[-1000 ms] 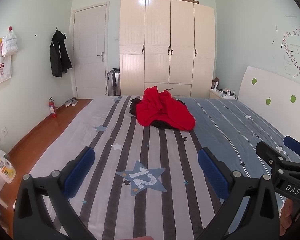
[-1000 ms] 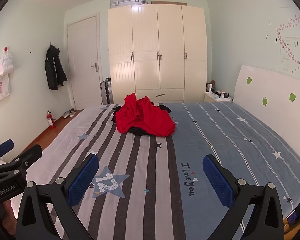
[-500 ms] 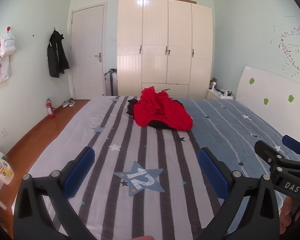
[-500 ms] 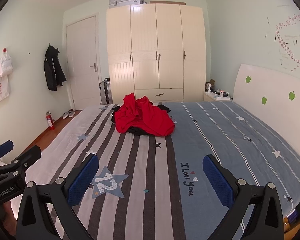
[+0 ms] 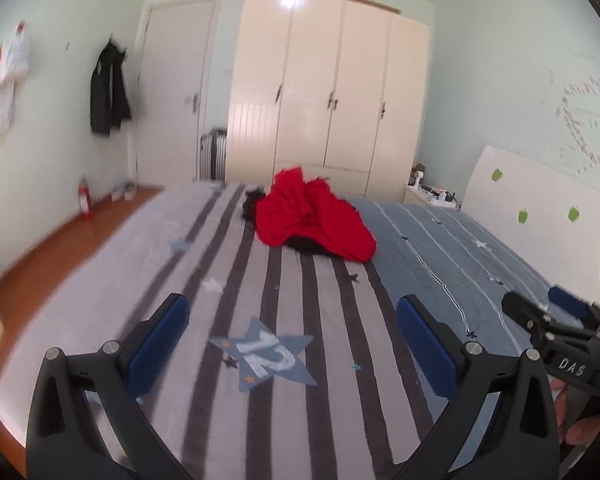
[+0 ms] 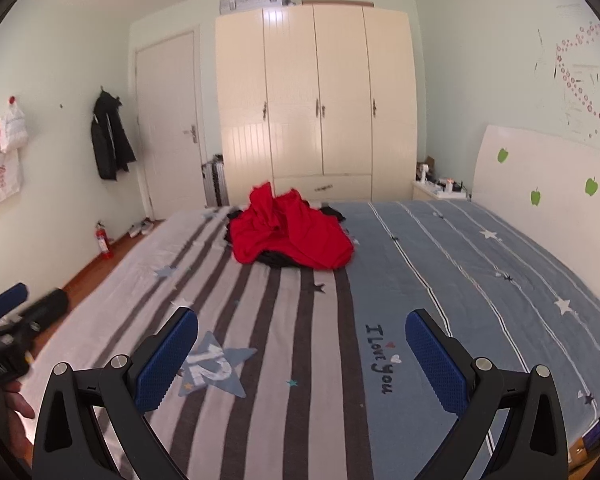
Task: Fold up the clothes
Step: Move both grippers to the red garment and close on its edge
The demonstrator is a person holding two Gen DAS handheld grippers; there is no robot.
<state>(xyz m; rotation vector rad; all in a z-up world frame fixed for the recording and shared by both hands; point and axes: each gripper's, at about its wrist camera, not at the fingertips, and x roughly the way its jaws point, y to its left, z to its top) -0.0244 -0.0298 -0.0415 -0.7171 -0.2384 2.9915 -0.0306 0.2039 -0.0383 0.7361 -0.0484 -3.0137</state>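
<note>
A crumpled red garment [image 5: 312, 216] [image 6: 290, 232] lies in a heap on the far part of the bed, with a dark garment [image 5: 310, 245] [image 6: 276, 258] partly under it. My left gripper [image 5: 292, 340] hovers open over the striped bedspread near the star print, well short of the pile. My right gripper [image 6: 300, 350] is open too, over the near bed, nothing between its blue pads. Each gripper appears at the edge of the other's view: the right gripper [image 5: 556, 312] and the left gripper [image 6: 16, 308].
The bed [image 6: 480, 280] fills the foreground, its white headboard [image 6: 540, 200] on the right. A cream wardrobe [image 6: 316, 100], a door [image 6: 168, 120], a suitcase [image 6: 216, 178] stand behind. Wooden floor [image 5: 60, 240] with a fire extinguisher [image 6: 102, 240] runs along the left. A hanging black jacket [image 6: 110, 140].
Both grippers have drifted forward toward the clothes pile, and the left view is tilted and blurred from motion. Jaws stay open; the clothes have not moved.
</note>
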